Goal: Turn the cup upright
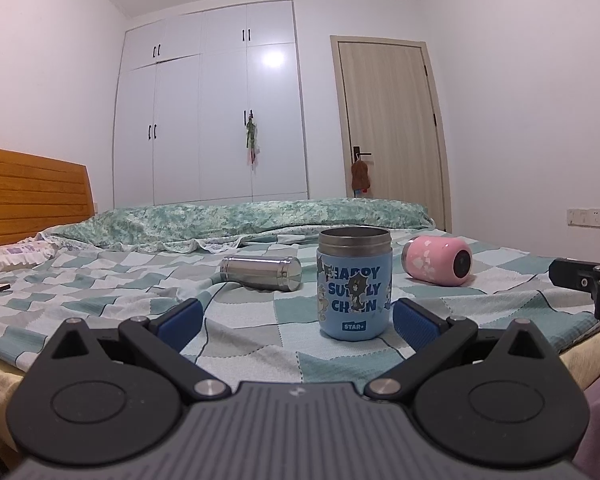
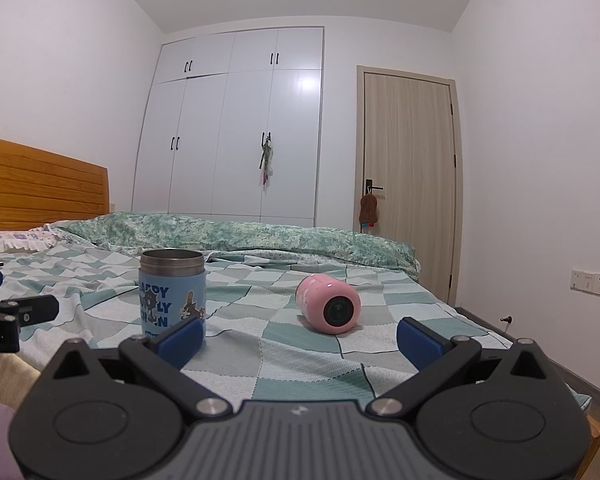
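The left gripper is hovering low over the bed with its blue ribbed pads spread wide, holding nothing. Just beyond and slightly right of its gap, the blue cup is standing upright on the checked bedspread — a squat cylinder with a steel rim, a cartoon print and blue lettering, its mouth facing up; the inside is too dark to make out.

The right gripper is likewise sitting open and empty, its fingers well apart. Ahead of it, between the pads, the pink cup is lying on its side on the woven teal, grey and white squares, its dark round base turned toward the camera and its mouth hidden on the far side. In this view the blue cup is standing to the left, its lower edge cut off by the left pad.

Farther back in the left view, a plain steel cup is lying on its side, left of the blue one — its opening is hard to tell.
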{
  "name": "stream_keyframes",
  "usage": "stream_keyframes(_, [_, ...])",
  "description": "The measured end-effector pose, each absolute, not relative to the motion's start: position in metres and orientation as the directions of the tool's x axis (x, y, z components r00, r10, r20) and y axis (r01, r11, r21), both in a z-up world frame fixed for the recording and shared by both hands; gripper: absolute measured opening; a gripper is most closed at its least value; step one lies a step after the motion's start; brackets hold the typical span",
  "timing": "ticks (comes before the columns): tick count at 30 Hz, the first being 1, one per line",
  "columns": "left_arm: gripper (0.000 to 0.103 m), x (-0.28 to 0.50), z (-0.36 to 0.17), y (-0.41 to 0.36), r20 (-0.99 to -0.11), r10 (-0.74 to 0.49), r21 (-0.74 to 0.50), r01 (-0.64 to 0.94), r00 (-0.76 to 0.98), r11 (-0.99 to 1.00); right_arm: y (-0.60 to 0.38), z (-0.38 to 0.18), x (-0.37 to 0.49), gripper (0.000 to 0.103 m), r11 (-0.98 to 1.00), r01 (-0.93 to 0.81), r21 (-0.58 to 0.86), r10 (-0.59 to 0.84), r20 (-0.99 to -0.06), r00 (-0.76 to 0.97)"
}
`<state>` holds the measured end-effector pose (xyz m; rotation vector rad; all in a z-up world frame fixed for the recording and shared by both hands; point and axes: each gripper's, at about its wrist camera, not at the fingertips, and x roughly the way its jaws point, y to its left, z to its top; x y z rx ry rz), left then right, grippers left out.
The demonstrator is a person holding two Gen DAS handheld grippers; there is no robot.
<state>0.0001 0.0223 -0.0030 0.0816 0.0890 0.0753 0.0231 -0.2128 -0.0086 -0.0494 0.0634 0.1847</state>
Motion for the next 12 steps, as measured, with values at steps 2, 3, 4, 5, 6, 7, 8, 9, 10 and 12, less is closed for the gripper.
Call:
stream_keyframes(2, [0.103, 0.0010, -0.0031, 0.0226, -0.088, 0.079, 0.084, -0.072, 0.993, 0.994, -0.2127, -0.0086, 0.0231, 0.103, 0.982, -0.185, -0.043, 0.182, -0.067, 0.981])
stream_keyframes(3, [0.103, 0.0011, -0.0032, 0.0228, -0.088, 0.080, 0.083, -0.072, 0.993, 0.994, -0.2127, -0.0086, 0.0231, 0.103, 0.982, -0.185, -0.043, 0.182, -0.067, 0.981])
stream_keyframes(4, [0.103, 0.0013, -0.0032, 0.0234, -0.089, 0.079, 0.081, -0.072, 0.993, 0.994, -0.2127, -0.0086, 0.0231, 0.103, 0.982, -0.185, -0.044, 0.182, -0.068, 0.981])
stream_keyframes(5, [0.103, 0.0015, -0.0033, 0.0236, -0.089, 0.079, 0.080, -0.072, 0.993, 0.994, -0.2126, -0.0087, 0.0231, 0.103, 0.982, -0.185, -0.044, 0.182, -0.068, 0.981])
stream_keyframes(6, [0.103, 0.0014, -0.0034, 0.0243, -0.088, 0.077, 0.076, -0.070, 0.993, 0.995, -0.2126, -0.0087, 0.0230, 0.103, 0.982, -0.185, -0.044, 0.182, -0.067, 0.981])
stream_keyframes(7, [0.103, 0.0011, -0.0033, 0.0251, -0.088, 0.074, 0.072, -0.068, 0.993, 0.995, -0.2123, -0.0091, 0.0238, 0.103, 0.982, -0.185, -0.044, 0.182, -0.067, 0.981])
stream_keyframes(8, [0.103, 0.0006, -0.0034, 0.0259, -0.087, 0.073, 0.067, -0.067, 0.994, 0.996, -0.2126, -0.0087, 0.0230, 0.103, 0.982, -0.185, -0.044, 0.182, -0.067, 0.981])
stream_keyframes(9, [0.103, 0.0003, -0.0033, 0.0269, -0.087, 0.072, 0.061, -0.067, 0.994, 0.996, -0.2124, -0.0089, 0.0234, 0.103, 0.982, -0.185, -0.044, 0.182, -0.067, 0.981])
stream_keyframes(10, [0.103, -0.0003, -0.0032, 0.0280, -0.087, 0.072, 0.056, -0.067, 0.994, 0.996, -0.2126, -0.0087, 0.0230, 0.103, 0.982, -0.185, -0.044, 0.182, -0.067, 0.981])
stream_keyframes(12, [0.103, -0.0002, -0.0030, 0.0290, -0.091, 0.073, 0.052, -0.068, 0.993, 0.996, -0.2125, -0.0087, 0.0229, 0.103, 0.982, -0.185, -0.044, 0.182, -0.067, 0.981])
